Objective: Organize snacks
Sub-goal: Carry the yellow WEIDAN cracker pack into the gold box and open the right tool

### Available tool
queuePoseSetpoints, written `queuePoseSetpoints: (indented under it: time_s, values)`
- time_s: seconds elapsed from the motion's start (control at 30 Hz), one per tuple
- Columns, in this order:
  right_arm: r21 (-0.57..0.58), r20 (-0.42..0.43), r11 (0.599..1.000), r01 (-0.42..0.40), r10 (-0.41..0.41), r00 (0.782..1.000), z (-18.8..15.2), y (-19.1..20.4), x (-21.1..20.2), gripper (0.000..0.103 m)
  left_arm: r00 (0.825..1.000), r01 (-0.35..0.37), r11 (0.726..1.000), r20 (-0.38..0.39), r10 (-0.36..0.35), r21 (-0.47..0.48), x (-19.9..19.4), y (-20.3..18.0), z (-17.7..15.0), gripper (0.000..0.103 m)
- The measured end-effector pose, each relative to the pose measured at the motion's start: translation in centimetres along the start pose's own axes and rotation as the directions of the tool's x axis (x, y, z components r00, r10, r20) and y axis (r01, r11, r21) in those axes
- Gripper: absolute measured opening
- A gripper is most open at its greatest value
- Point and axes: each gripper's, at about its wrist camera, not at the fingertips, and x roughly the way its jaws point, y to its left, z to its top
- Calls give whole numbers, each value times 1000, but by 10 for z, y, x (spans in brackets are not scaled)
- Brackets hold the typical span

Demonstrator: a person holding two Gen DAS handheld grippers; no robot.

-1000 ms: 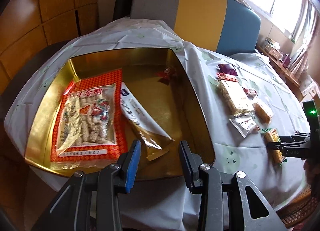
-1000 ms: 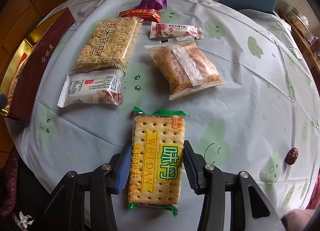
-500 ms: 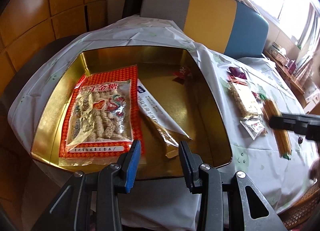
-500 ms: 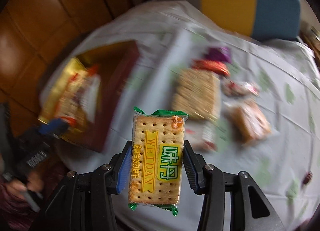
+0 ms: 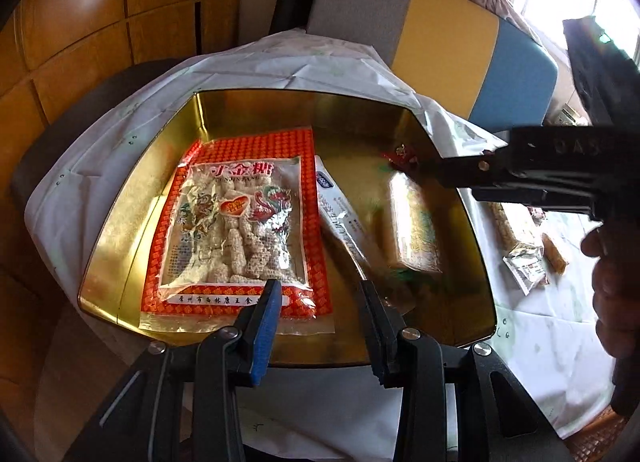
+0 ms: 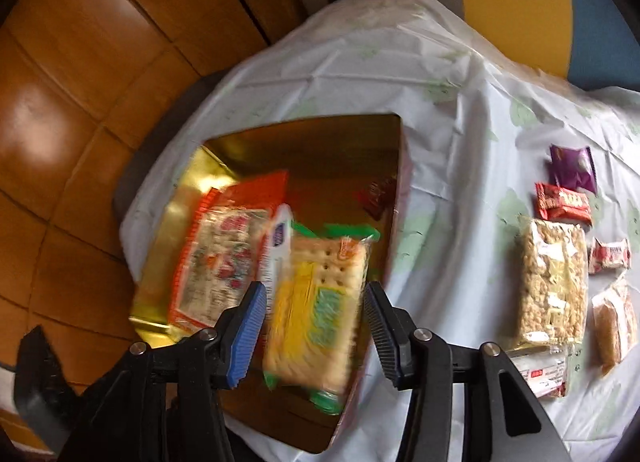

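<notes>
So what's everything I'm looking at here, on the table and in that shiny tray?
tray: one, gold, on tablecloth
big bag: one, red-orange, in tray, left
long packet: one, white, in tray, middle
cracker pack: one, yellow-green, blurred, over tray
candy: one, red, tray's far side
rice bar: one, beige, on cloth
small packets: purple, red, red-white, golden-brown, white, on cloth
tablecloth: one, white, green faces
chair: one, grey-yellow-blue, behind table
left gripper: black, open, empty
right gripper: black, jaws just opening, pads off cracker pack
hand: one, holding right gripper
</notes>
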Motion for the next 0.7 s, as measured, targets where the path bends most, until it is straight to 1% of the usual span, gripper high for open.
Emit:
queuePoseSetpoints:
  time_s: [0.03, 0.13, 0.23, 0.43, 0.53, 0.63, 0.7]
  values:
    - [2, 5, 1000, 10, -10, 1000, -2, -2, 0, 52, 1000, -1, 1000, -1, 1, 2, 1, -1, 0, 40]
    - [14, 24, 1000, 7, -7, 1000, -11, -12, -6, 52, 1000, -2, 1000, 1, 2, 9, 2, -3, -1, 40]
    - [17, 60, 1000, 25, -26, 998, -25, -28, -27, 52, 1000, -4, 1000, -2, 4, 20, 2, -7, -3, 40]
    - [3, 91, 990, 142, -142, 986, -52, -59, -47, 52, 1000, 0, 999, -1, 0, 52, 0, -16, -4, 40]
    - [35, 95, 980, 195, -198, 976, -60, -87, -62, 52, 1000, 4, 998, 0, -4, 64, 0, -21, -5, 40]
    - [87, 99, 963, 253, -261, 960, -67, -121, -78, 52, 1000, 9, 997, 2, -10, 80, -2, -26, -5, 40]
    - [117, 95, 946, 303, -314, 945, -71, -144, -90, 52, 1000, 17, 996, 3, -17, 87, -3, -28, -5, 40]
